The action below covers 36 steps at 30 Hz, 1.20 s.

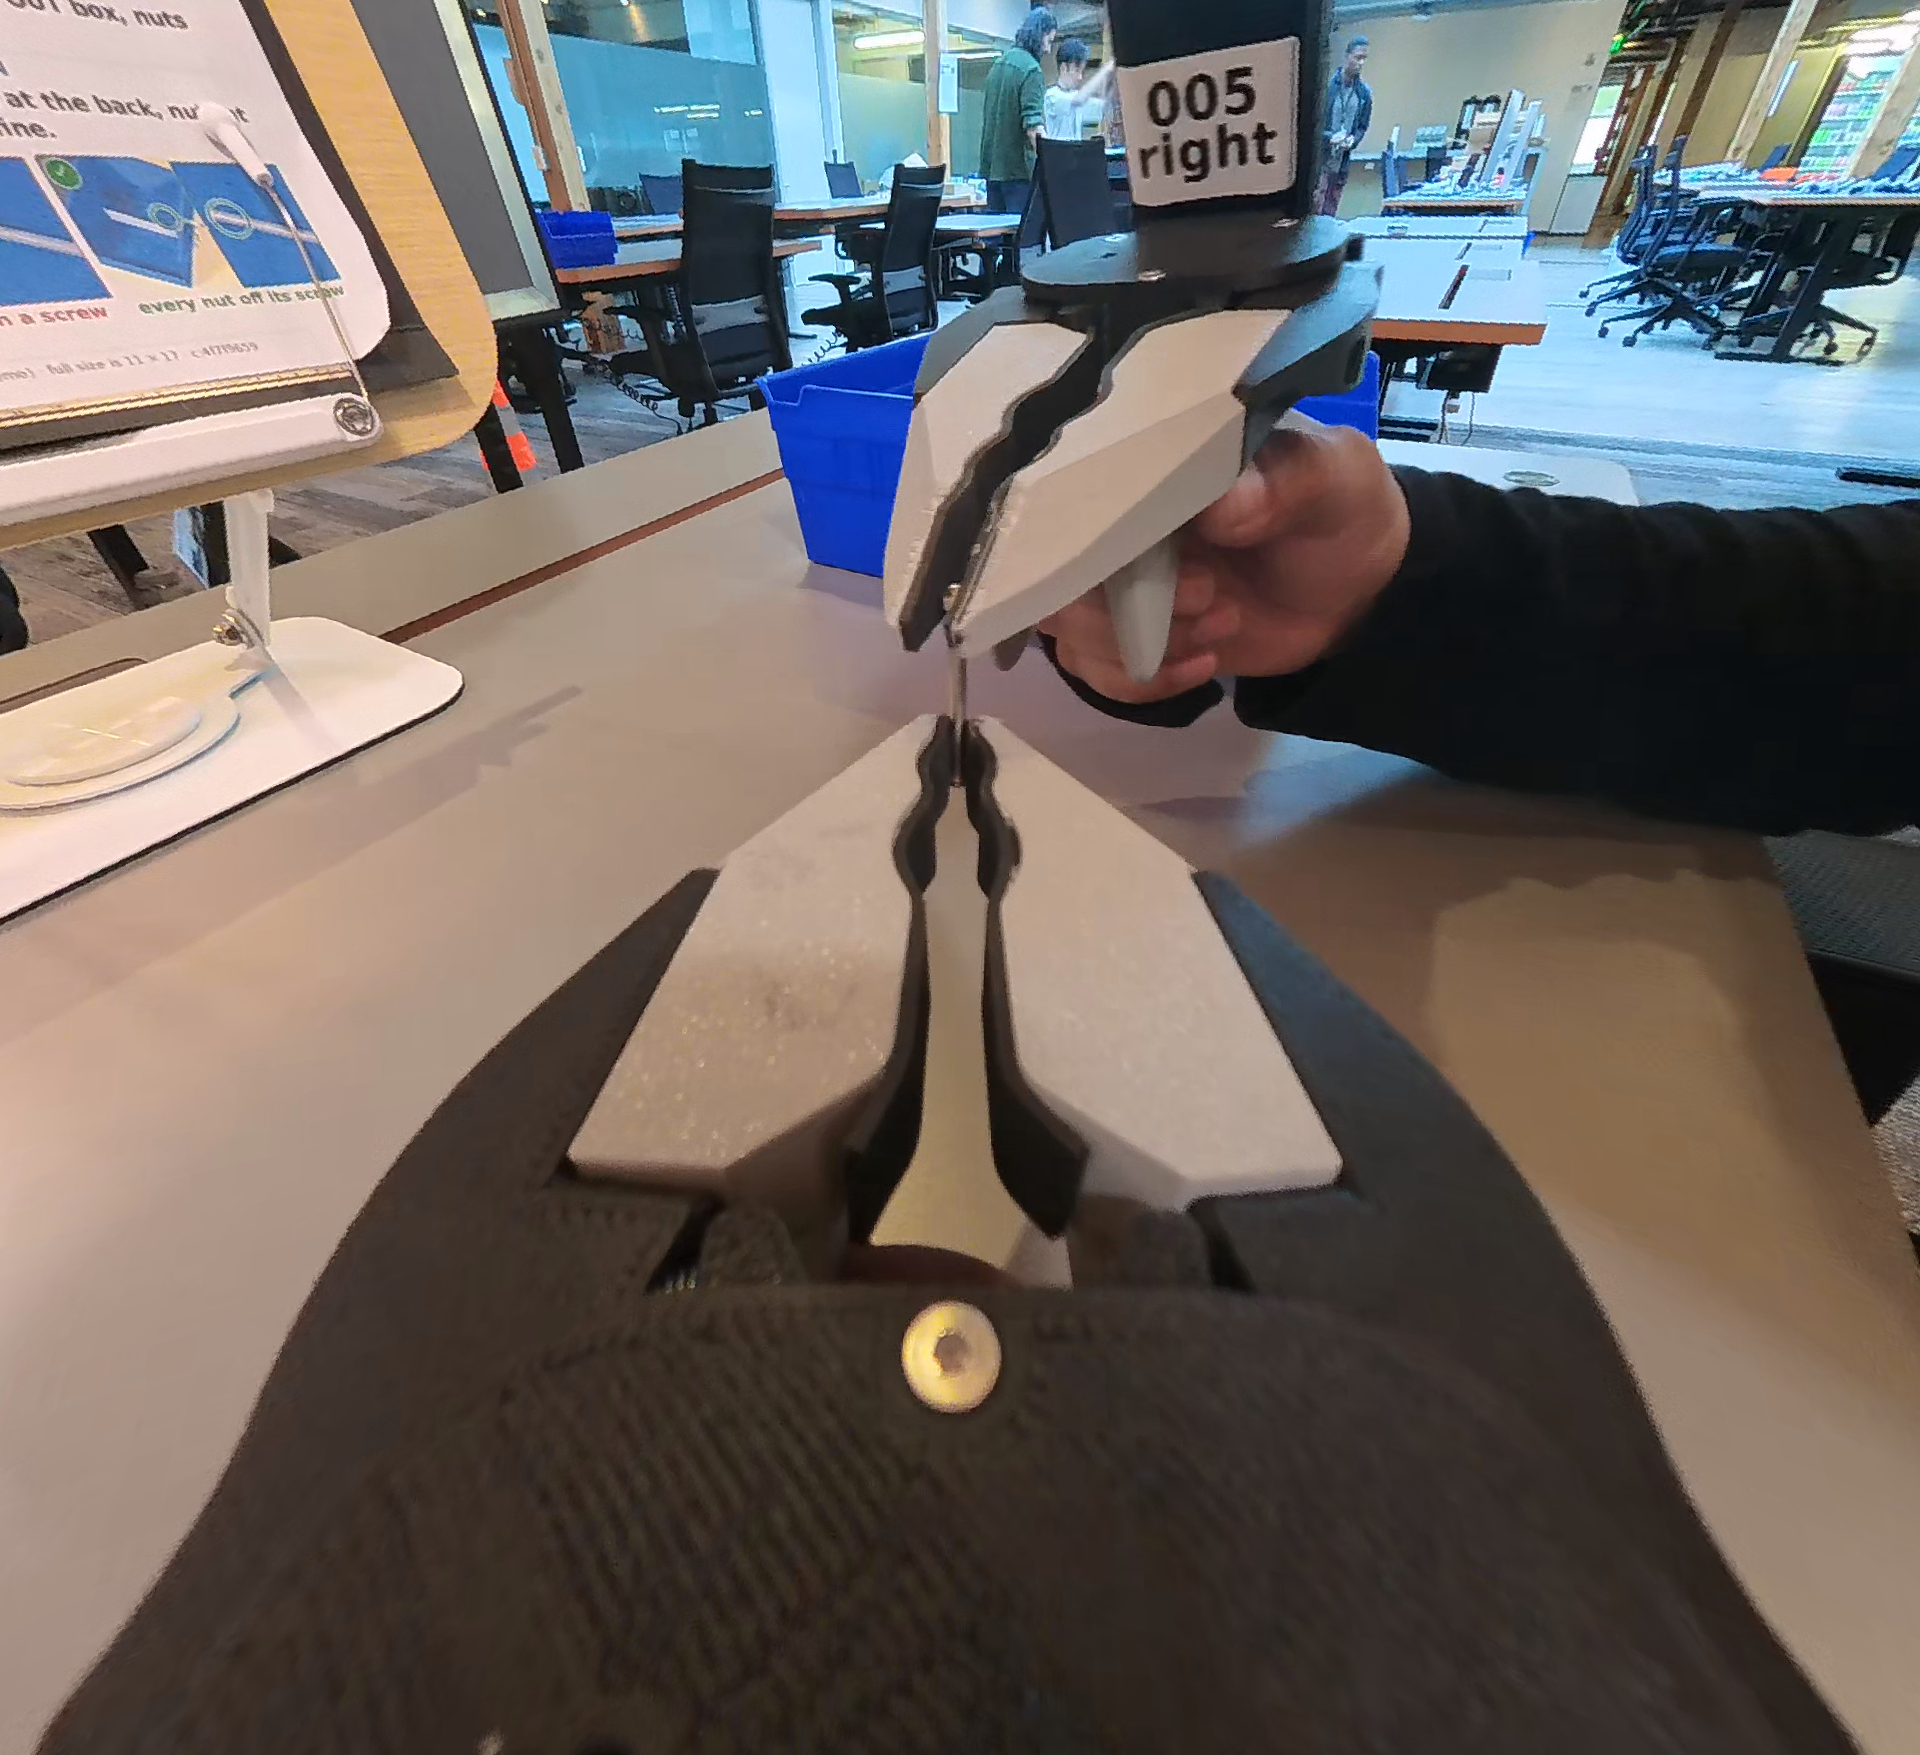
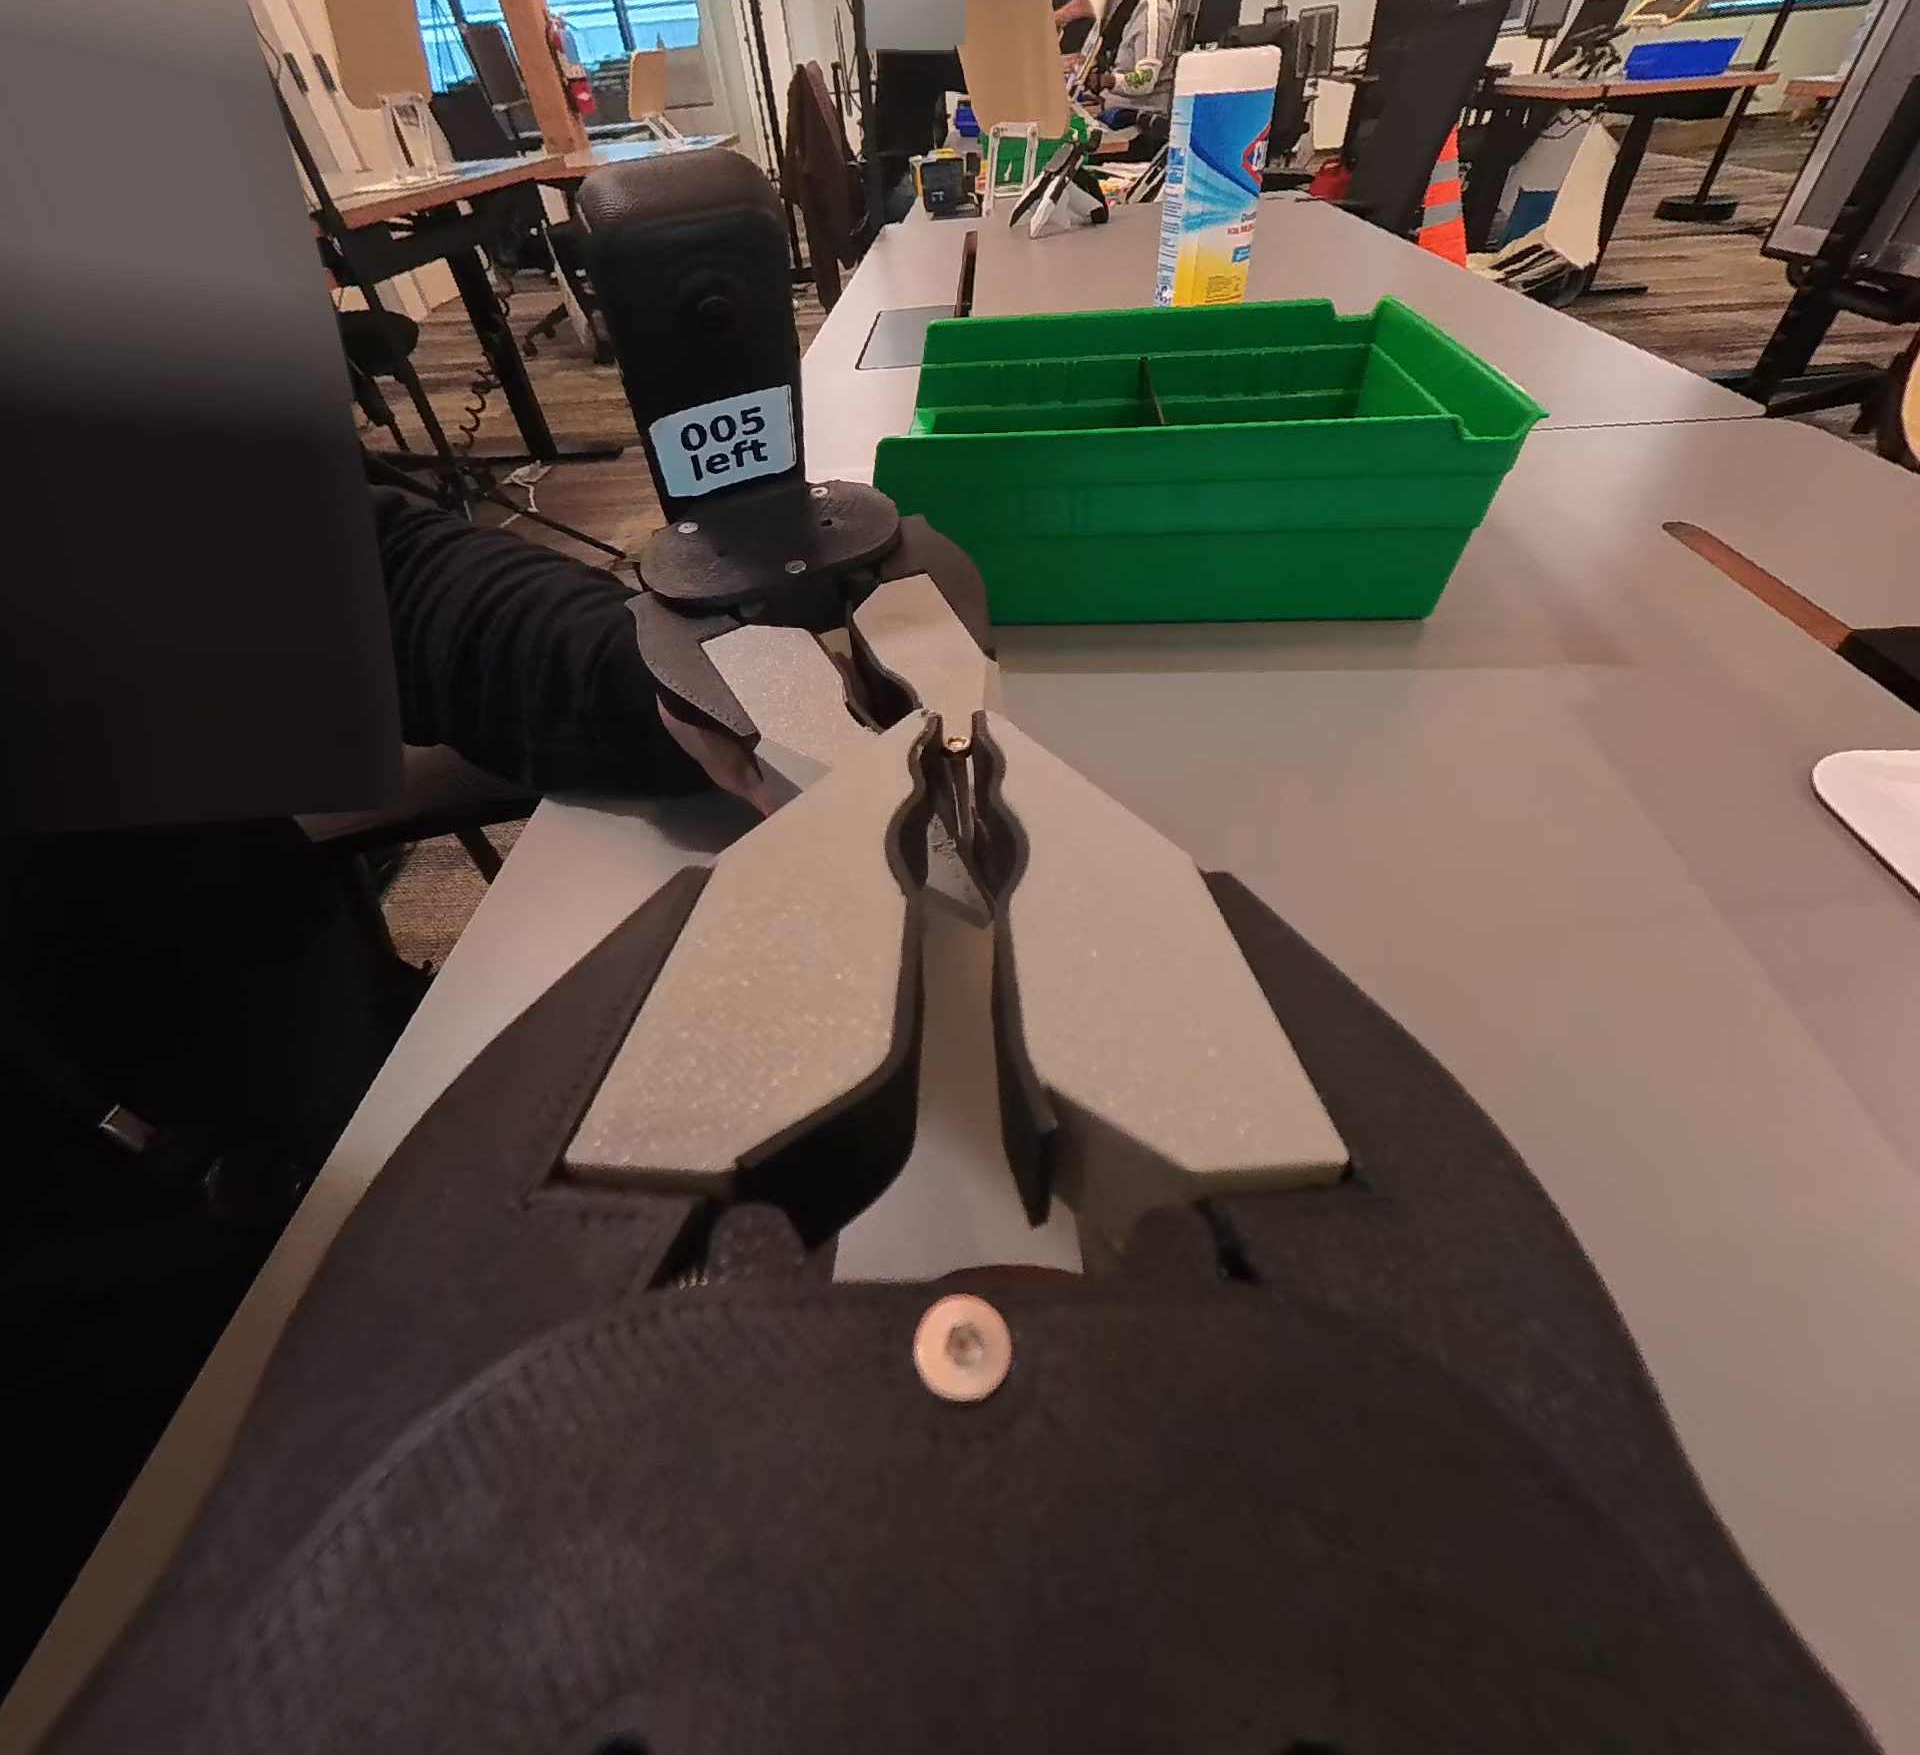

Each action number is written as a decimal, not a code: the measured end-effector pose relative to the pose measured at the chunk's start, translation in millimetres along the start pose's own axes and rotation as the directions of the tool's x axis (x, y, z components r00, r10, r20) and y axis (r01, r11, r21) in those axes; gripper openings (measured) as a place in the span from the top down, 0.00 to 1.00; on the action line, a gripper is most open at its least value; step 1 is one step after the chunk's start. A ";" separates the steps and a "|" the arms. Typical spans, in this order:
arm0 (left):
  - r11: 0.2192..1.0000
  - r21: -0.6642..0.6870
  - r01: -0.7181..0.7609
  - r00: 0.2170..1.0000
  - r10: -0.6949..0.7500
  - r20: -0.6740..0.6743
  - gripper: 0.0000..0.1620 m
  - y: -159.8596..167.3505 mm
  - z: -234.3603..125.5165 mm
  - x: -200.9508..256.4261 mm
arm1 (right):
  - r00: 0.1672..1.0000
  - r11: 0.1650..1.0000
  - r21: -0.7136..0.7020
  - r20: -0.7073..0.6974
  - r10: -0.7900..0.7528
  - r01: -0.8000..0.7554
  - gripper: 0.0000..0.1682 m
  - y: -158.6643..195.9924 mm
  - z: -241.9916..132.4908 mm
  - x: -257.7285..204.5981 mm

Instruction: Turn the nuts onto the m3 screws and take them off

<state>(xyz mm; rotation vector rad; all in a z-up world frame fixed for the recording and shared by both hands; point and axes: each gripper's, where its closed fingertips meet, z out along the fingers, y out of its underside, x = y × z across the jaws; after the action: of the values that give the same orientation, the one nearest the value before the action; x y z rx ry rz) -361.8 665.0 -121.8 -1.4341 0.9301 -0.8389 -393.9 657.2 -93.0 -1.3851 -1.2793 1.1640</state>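
In the left wrist view a thin metal m3 screw (image 1: 958,682) stands upright between the two grippers, above the grey table (image 1: 520,874). My left gripper (image 1: 956,755) is shut on its lower end. My right gripper (image 1: 948,612) comes down from above, held by a hand (image 1: 1288,562), and is shut on its upper end. In the right wrist view the right gripper (image 2: 951,741) pinches a small brass-coloured piece (image 2: 954,745) at its tips, seemingly the nut. The left gripper (image 2: 914,666) lies just behind it, its tips hidden.
A blue bin (image 1: 842,469) stands behind the grippers in the left wrist view. An instruction sheet on a white stand (image 1: 156,199) is at the left. A green divided bin (image 2: 1195,500) and a wipes canister (image 2: 1216,167) stand farther back in the right wrist view. The grippers are tip to tip, or close to it.
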 end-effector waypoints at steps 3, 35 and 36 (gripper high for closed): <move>1.000 -0.001 -0.006 1.000 0.006 0.017 1.00 -0.2 0.1 -2.3 | 1.000 1.000 0.006 -0.025 0.000 0.000 0.99 -0.6 0.6 1.5; 0.999 -0.034 0.014 0.986 -0.008 0.167 1.00 7.8 -2.4 -28.0 | 0.709 0.992 0.129 -0.700 0.085 0.008 0.99 1.6 12.1 34.1; 0.999 -0.035 0.015 0.985 -0.009 0.170 1.00 8.0 -2.7 -28.8 | 0.701 0.991 0.132 -0.708 0.088 0.008 0.99 1.6 12.5 34.9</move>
<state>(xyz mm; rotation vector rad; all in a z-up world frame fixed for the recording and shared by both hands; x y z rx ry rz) -377.1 689.8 -129.0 -1.5190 0.8116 -0.6990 -405.2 692.1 -98.9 -1.5532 -0.5972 0.5903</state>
